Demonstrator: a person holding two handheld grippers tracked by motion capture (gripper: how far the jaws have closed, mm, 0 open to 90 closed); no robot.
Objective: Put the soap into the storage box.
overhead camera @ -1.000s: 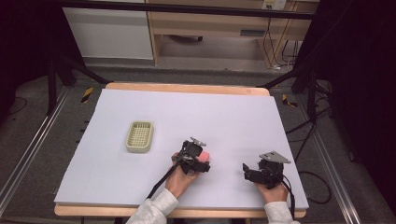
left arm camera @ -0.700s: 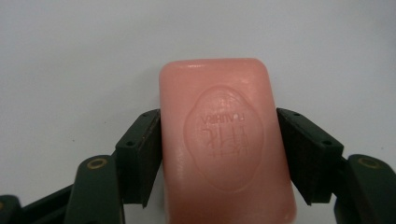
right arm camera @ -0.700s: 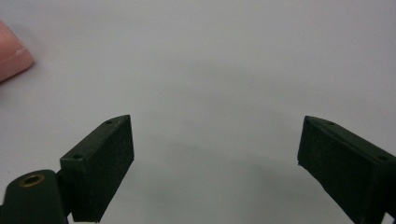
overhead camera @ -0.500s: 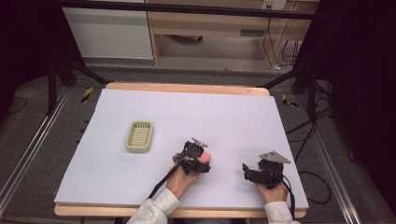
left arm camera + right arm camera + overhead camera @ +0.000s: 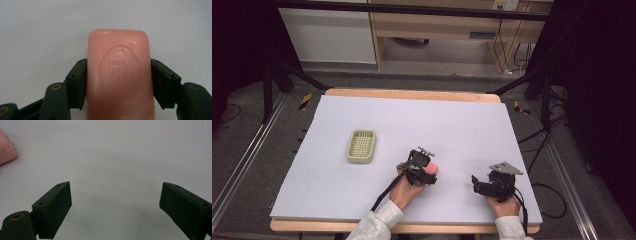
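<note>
Our sleeves [image 5: 377, 224]: light grey, ribbed cuffs.
Our left gripper [image 5: 422, 168]: black, black cable trailing.
Our right gripper [image 5: 479, 186]: black, grey three-cornered plate on top.
Our jaws: black blocks, small screw holes, brass rivets.

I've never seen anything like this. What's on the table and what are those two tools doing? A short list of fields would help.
Table: white top, wooden edge
Soap: pink bar, embossed stamp on top, between the jaws of the left hand-held gripper
Left jaws: pressed against the soap's two long sides
Right hand-held gripper: jaws wide apart, nothing between them
Basket: small pale green basket, left of the soap, apart from both grippers
Soap from right gripper view: pink corner at the left edge
</note>
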